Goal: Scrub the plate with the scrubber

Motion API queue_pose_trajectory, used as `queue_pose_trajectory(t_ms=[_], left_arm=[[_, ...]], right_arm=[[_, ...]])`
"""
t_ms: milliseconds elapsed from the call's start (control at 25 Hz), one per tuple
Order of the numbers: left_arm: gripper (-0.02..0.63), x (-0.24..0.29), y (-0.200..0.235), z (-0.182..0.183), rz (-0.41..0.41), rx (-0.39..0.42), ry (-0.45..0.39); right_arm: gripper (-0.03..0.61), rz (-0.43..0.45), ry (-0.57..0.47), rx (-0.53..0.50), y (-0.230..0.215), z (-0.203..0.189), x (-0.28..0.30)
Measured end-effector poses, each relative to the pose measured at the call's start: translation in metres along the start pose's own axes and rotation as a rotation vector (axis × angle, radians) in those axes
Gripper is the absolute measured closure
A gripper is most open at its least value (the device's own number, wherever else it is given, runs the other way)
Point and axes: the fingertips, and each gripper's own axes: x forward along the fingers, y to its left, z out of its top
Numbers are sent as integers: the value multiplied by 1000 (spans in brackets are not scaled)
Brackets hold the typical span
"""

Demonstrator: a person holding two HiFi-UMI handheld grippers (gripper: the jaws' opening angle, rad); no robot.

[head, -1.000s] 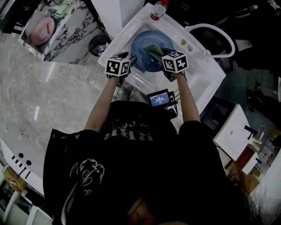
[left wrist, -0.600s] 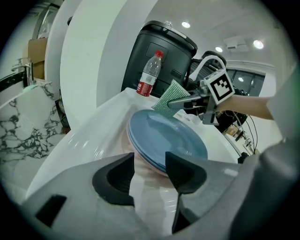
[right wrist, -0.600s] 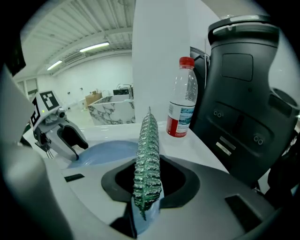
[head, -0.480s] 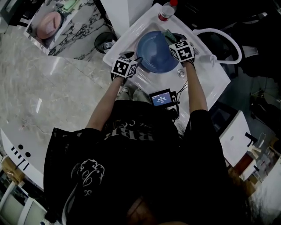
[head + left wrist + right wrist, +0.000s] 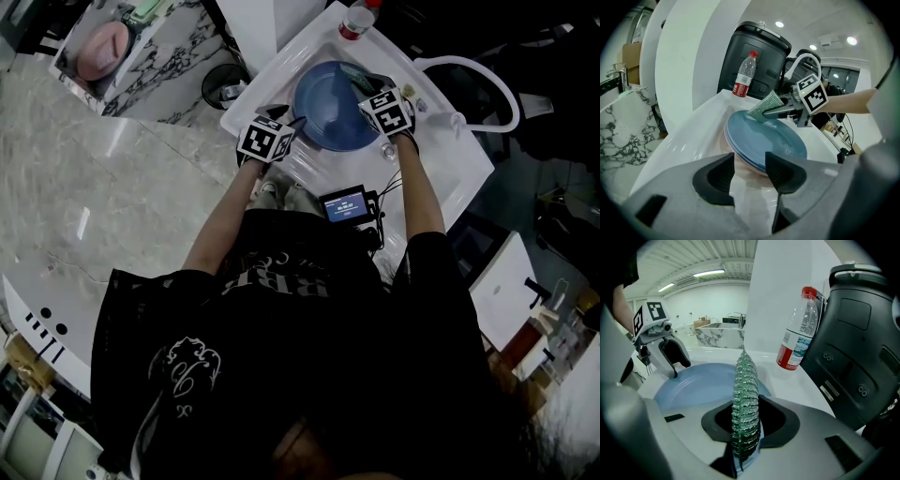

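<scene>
**Holding scrubber to plate**

Clamping right claw [image 5: 747, 419] on the green ribbed mesh scrubber [image 5: 745, 380], edge-up, its tip lying at the far rim of the round blue plate [image 5: 701, 385]. Keeping left claw [image 5: 750, 162] spread apart at the plate's near rim, inside the white sink [image 5: 309, 178].

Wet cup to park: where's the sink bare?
Bare: the white strip between plate and sink rim on the left gripper's side; the patch between plate and bottle. Crowded: over the plate, where right gripper holds scrubber.
</scene>
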Motion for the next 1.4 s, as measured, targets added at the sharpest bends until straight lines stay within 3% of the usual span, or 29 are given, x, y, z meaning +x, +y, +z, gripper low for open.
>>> queue_pose_trajectory(t_ms=[240,680,1040,1240,1400], left_arm=[[399,0,-1,0,-8,11,0],[403,0,-2,1,-25,36,-3],[403,1,-2,2,-23,48,-2],[403,2,-2,2,-23,44,0],[403,3,-3,3,-25,46,0]], right_arm=[[488,58,40,-77,26,-7,-9],[488,252,115,-146,102,-20,-46],[486,456,172,-126,161,-24,-72],[488,432,161,-148,149,-19,-70],[488,258,129,-102,93,-10,-60]])
